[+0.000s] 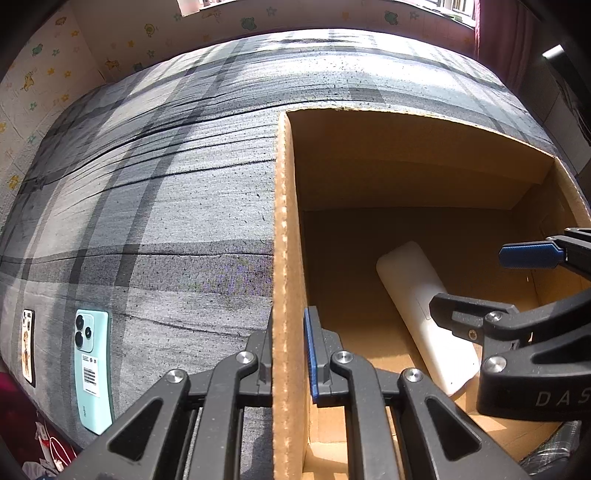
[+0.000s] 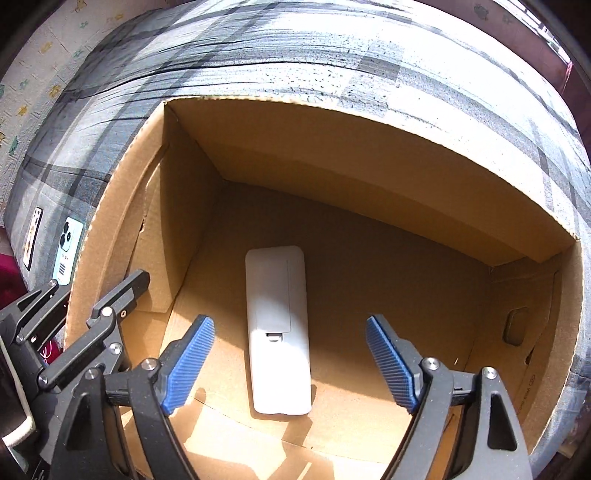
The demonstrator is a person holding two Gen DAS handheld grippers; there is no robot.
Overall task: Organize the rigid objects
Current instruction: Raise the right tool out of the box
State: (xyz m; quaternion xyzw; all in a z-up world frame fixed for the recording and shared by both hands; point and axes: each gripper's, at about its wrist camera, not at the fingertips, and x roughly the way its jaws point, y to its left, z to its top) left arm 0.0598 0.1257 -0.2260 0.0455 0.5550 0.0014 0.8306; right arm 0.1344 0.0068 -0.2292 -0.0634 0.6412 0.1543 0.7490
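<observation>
An open cardboard box (image 1: 282, 206) (image 2: 122, 206) stands on a bed. A white remote (image 2: 277, 328) lies face down on its floor, also in the left wrist view (image 1: 424, 310). My right gripper (image 2: 291, 362) is open and empty above the remote, inside the box; it also shows in the left wrist view (image 1: 513, 280). My left gripper (image 1: 290, 354) is shut on the box's left wall, one finger on each side; it also shows in the right wrist view (image 2: 70, 310). A mint green phone (image 1: 92, 369) (image 2: 66, 251) and a smaller phone with a picture case (image 1: 27, 347) (image 2: 32, 236) lie on the bed left of the box.
The bed has a grey plaid sheet (image 1: 177, 184) (image 2: 295, 48). A wall with cartoon stickers (image 1: 44, 70) runs along its far and left sides. A dark red curtain (image 1: 495, 33) hangs at the far right. The bed's left edge drops off by the phones.
</observation>
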